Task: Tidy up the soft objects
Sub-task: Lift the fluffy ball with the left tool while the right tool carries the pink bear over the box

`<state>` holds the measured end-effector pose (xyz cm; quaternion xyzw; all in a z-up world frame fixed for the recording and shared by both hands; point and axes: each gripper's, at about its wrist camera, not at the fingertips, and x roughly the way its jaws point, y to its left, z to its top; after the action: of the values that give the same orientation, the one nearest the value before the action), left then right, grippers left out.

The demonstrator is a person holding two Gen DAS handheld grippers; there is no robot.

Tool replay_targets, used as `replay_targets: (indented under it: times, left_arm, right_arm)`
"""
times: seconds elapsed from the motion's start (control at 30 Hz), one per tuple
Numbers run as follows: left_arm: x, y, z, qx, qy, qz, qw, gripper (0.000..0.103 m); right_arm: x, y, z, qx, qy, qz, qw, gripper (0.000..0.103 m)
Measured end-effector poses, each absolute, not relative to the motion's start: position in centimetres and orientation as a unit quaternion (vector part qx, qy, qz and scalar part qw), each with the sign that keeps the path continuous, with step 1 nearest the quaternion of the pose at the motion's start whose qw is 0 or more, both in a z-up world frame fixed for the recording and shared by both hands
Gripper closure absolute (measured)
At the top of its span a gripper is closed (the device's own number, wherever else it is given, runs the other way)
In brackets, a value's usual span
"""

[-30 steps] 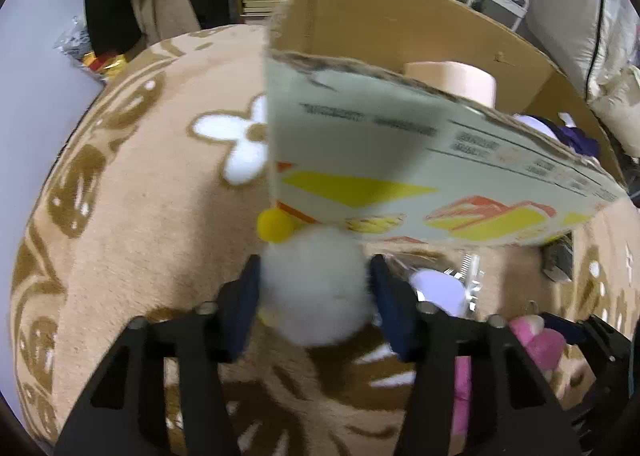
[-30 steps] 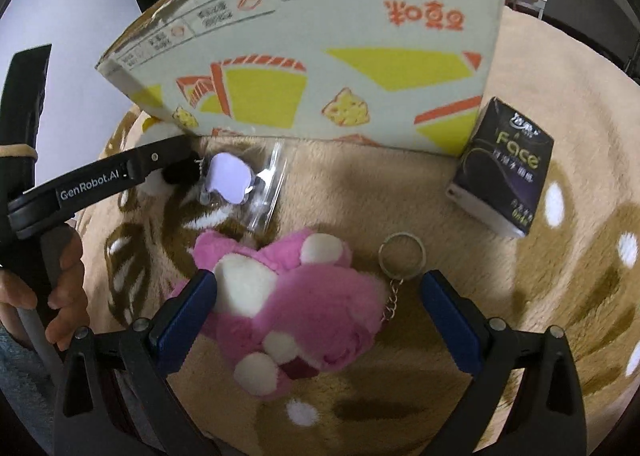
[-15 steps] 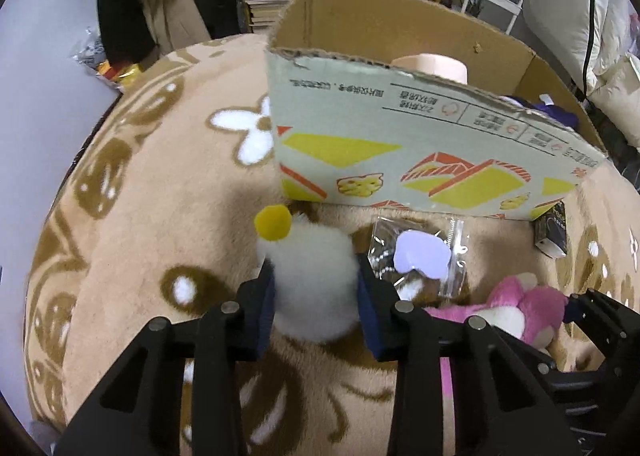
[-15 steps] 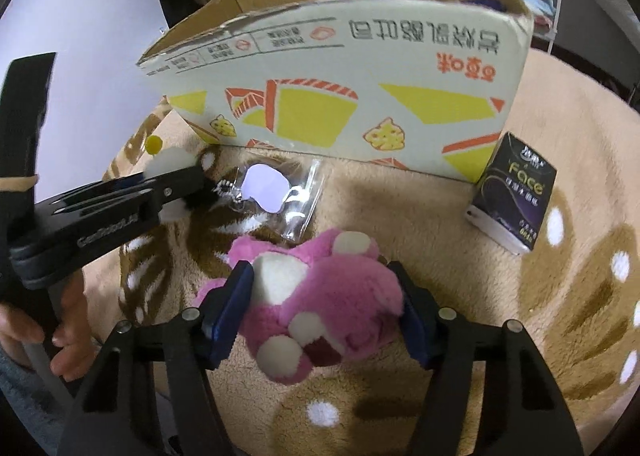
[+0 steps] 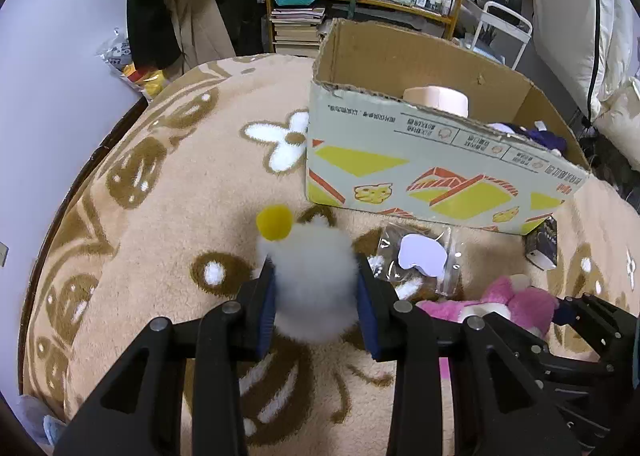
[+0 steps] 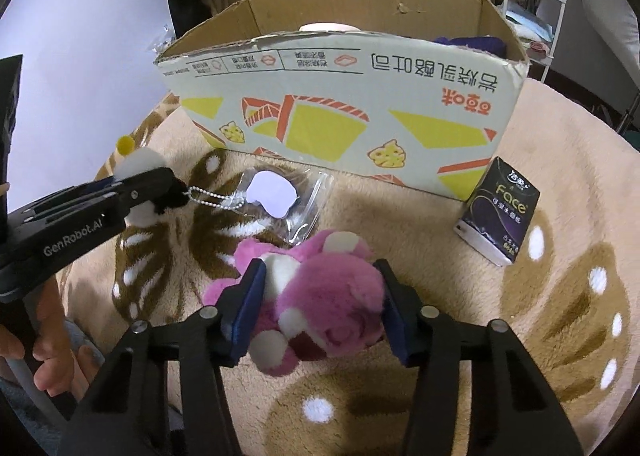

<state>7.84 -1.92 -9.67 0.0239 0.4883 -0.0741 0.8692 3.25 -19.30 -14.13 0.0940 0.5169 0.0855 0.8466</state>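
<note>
My left gripper point(image 5: 316, 288) is shut on a white fluffy plush ball point(image 5: 316, 280) with a yellow pom-pom point(image 5: 274, 222), held above the tan rug. In the right wrist view that same plush ball point(image 6: 142, 166) shows at the left, a bead chain hanging from it. My right gripper point(image 6: 320, 296) has a pink plush bear point(image 6: 320, 296) between its blue pads, which press into the fur while the jaws are closing. The open cardboard box point(image 6: 340, 104) stands just beyond both toys, and the box point(image 5: 432, 180) also fills the right of the left wrist view.
A clear plastic bag with a pale card point(image 6: 276, 200) lies on the rug point(image 6: 520, 296) before the box. A black tissue pack point(image 6: 498, 212) stands at the right. A peach roll point(image 5: 436, 98) and purple cloth point(image 5: 540, 136) sit inside the box. A hand point(image 6: 44, 352) shows at the left.
The left gripper closed on the white plush ball and lifted it back from the box. The right gripper's wide jaws closed in on the pink bear and raised it slightly.
</note>
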Motion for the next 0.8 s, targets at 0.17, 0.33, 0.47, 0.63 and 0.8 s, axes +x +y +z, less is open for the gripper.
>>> replay_targets:
  times: [0.17,0.33,0.47,0.63,0.8]
  left_arm:
    - [7.5,-1.6,-9.3,0.021,0.477,-0.067,0.876,0.069]
    - [7.5,-1.4,-9.2,0.013,0.475,-0.065,0.878,0.07]
    - [7.6,-1.5,-9.2,0.015,0.474,-0.063,0.878,0.07]
    - [7.6,-1.6,-9.1,0.015,0.468,-0.064,0.882,0.07]
    - [7.6,-1.5,-8.9,0.013,0.46,-0.058,0.886,0.07]
  right_arm:
    - [3.0,-19.4,-13.7,0.092,0.508,0.081,0.853,0.051]
    - [2.7,-20.0,-12.8,0.091,0.494,0.072,0.861,0.054]
    - [2.5,-20.7,-12.3,0.096,0.488,0.066,0.865,0.059]
    - [2.8,-21.1,-12.1,0.103,0.484,0.067,0.866,0.061]
    - [3.0,-20.8,-12.0,0.099,0.477,0.062,0.871,0.061]
